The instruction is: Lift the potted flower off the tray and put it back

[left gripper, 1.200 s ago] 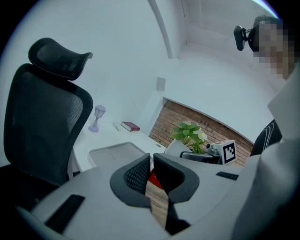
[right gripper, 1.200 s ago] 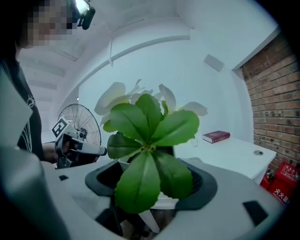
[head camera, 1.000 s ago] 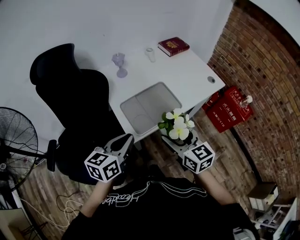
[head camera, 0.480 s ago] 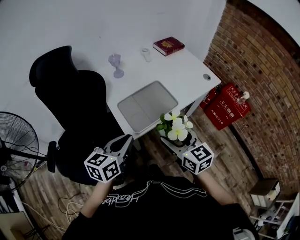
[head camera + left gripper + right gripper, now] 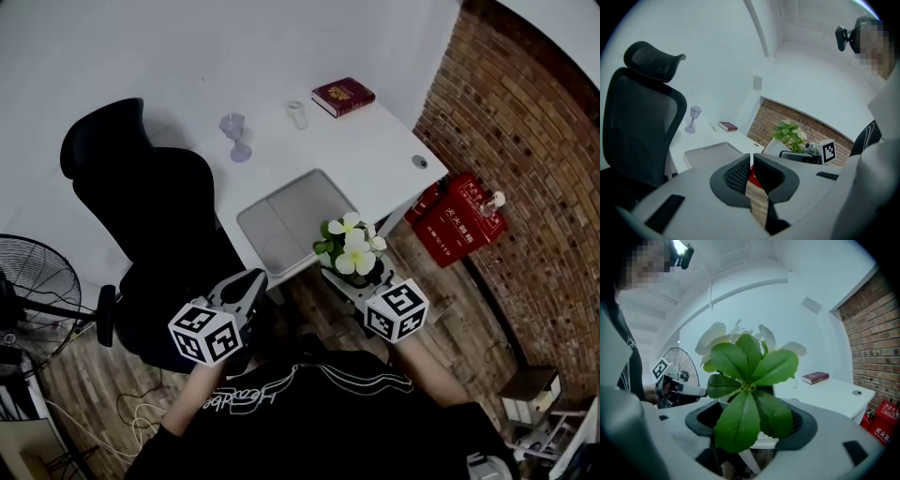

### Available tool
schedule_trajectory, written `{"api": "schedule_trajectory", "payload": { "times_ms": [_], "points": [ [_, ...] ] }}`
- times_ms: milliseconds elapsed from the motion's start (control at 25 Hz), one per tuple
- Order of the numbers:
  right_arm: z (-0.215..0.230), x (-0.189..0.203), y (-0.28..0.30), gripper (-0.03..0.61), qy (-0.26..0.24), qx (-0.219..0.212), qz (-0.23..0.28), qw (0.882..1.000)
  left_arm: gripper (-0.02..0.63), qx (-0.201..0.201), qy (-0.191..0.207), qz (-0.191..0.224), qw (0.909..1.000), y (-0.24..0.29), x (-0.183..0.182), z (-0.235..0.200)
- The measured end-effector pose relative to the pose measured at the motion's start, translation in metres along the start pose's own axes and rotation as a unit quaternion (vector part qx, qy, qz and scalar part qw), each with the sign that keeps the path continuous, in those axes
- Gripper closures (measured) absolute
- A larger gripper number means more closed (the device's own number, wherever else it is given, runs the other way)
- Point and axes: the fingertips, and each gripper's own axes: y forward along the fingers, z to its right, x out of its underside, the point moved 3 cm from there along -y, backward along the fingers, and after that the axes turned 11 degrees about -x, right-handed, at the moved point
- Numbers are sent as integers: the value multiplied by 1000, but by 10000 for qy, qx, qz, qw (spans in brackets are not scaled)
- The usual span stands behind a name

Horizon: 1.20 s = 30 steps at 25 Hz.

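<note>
Left tongs closed and empty; right tongs clamp the potted flower.

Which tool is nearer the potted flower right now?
Right. The right tool grips the potted flower by its pot, off the desk's front edge. The left tool is shut and empty, apart to the flower's left, by the chair.
</note>
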Motion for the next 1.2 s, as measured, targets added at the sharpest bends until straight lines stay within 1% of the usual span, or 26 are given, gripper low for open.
{"api": "schedule_trajectory", "payload": {
  "times_ms": [360,560,880,1200],
  "points": [
    [46,-16,40,241,-120,-166,-194,9996,568,-226,-99,101,9996,26,-21,-18],
    [74,-15,68,241,-223,-207,-420,9987,568,-355,-116,168,9992,41,-33,-29],
    [110,11,113,241,-251,-247,-850,9958,568,-629,-204,258,9975,54,-41,-51],
    [144,56,143,239,-212,-222,-1363,9902,568,-900,-340,300,9949,60,-33,-70]
  ]
}}
